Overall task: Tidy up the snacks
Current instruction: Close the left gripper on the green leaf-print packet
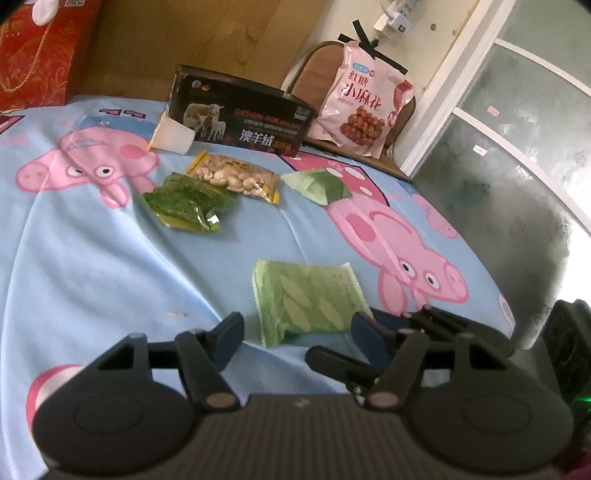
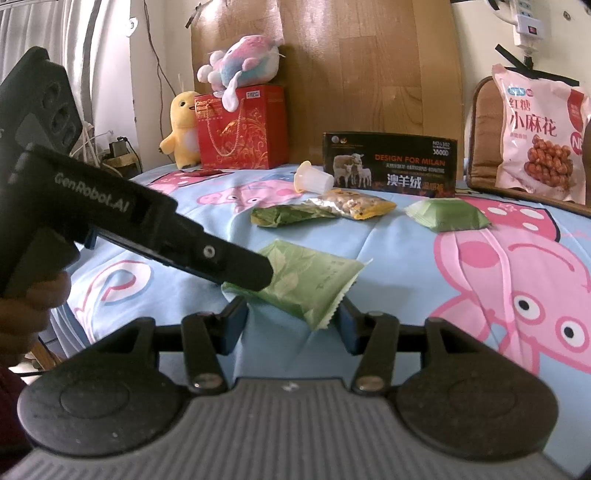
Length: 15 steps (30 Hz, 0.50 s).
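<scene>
Now the green packet (image 2: 306, 280) lies slantwise on the bed (image 2: 388, 295), between both spread grippers: right gripper (image 2: 291, 325) at its near end, left gripper (image 1: 295, 332) alongside.

Blue cartoon-pig sheet (image 2: 388, 258) covers bed. Red gift bag (image 2: 242, 127) stands at far edge, pastel plush toy (image 2: 240, 61) on top, yellow plush duck (image 2: 183, 129) just beside it. Wooden headboard (image 2: 369, 74) behind. White power strip (image 2: 528, 22) on wall. Brown chair back (image 2: 484, 140) at right. Glass door (image 1: 517, 147) beyond bed.
</scene>
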### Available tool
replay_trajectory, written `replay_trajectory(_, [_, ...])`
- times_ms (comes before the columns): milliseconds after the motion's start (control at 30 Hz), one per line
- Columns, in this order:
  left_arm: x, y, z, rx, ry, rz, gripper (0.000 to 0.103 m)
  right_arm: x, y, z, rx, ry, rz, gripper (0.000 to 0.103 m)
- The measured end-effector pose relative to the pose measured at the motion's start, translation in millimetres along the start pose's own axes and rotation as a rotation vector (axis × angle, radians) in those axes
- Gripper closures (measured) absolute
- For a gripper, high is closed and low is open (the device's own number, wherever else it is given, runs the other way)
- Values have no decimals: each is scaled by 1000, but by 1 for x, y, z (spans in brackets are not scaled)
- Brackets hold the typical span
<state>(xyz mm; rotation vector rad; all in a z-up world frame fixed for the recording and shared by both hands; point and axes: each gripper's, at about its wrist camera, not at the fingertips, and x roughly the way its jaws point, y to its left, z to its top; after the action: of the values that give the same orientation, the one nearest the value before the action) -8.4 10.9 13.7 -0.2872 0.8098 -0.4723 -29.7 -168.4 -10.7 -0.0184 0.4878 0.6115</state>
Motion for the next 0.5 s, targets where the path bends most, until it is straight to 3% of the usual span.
replay_trajectory(233, [0, -1, 0, 3, 7, -4, 41, 0, 0, 0, -2, 0, 1, 48])
replay_trajectory(500, [7, -12, -1, 48, 31, -20, 44, -2, 2, 0, -23, -4, -2, 59])
